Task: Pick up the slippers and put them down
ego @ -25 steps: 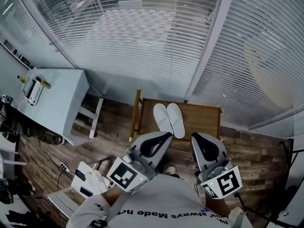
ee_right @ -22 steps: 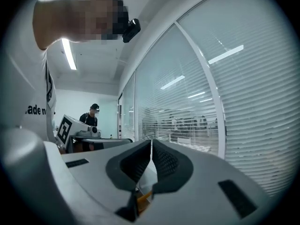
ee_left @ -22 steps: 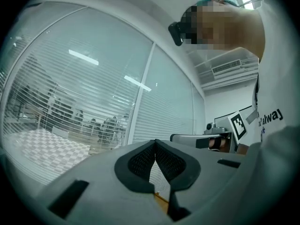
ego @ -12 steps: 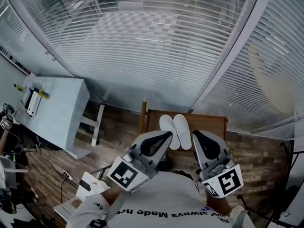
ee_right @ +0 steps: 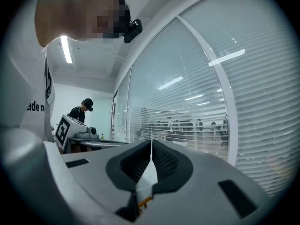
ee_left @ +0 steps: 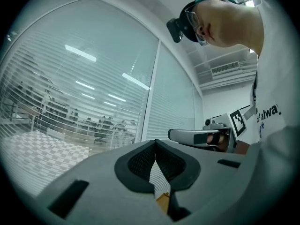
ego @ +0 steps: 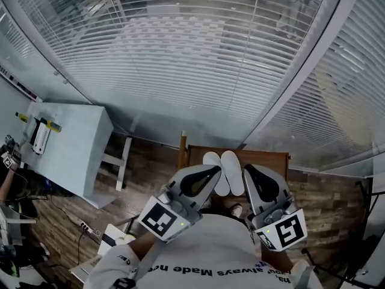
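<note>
**Step in hand: approach.** The task is judged not yet begun.

The 2 slippers (ego: 224, 164) lie side by side, touching, on the wooden table (ego: 267, 161) against the glass wall (ego: 192, 59). In the head view they are partly hidden behind the gripper tips.

The left gripper (ego: 215, 170) has its jaws together and holds nothing. The right gripper (ego: 246, 169) is the same. Both point level, above the slippers.

**Recommended procedure**
1. Part both pairs of jaws before descending.
2. Tip each gripper down toward its own slipper.
3. Take each slipper by an outer edge, since the inner edges touch.
4. Close gently, because the upper is likely to crumple.

**Materials and shapes**
- Slippers: white, flat and oval, probably soft and light.
- Table: brown wood with a rectangular top.
- Pads (ee_left: 140, 159): black with a fine grid texture, set in a smooth grey shell.
- Wall: glass behind thin horizontal blinds.
</note>
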Demonstrator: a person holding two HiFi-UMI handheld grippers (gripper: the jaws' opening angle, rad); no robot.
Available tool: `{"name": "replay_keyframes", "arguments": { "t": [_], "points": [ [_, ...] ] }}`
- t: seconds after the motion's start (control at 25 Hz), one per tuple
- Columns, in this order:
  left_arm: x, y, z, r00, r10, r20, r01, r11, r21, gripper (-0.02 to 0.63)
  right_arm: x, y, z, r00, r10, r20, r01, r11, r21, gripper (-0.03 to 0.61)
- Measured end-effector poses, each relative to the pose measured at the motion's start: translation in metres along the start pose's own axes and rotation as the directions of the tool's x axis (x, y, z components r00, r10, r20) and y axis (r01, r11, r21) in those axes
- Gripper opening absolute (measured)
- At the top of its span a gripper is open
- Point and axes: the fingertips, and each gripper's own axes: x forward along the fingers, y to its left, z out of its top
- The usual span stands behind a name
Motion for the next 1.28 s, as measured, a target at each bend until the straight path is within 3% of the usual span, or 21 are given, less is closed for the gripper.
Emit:
{"name": "replay_keyframes", "arguments": {
  "t": [0.52,0.92,1.28],
  "points": [
    [0.013,0.012,-0.036,0.999,0.01,-0.043,-0.011,0.999,-0.031,0.011,-0.002,-0.022,-0.037,0.997,-0.054,-0.062,0.056,0.998,0.027,0.017],
    [0.025,0.02,-0.087,0.993,0.026,-0.118,-0.032,0.998,-0.05,0.011,-0.002,-0.038,-0.102,0.984,-0.059,-0.169,0.075,0.993,0.092,0.02],
    [0.035,0.023,-0.141,0.986,0.031,-0.162,-0.046,0.995,-0.09,0.011,-0.007,-0.046,-0.17,0.964,-0.056,-0.26,0.094,0.986,0.135,0.077]
  ]
}}
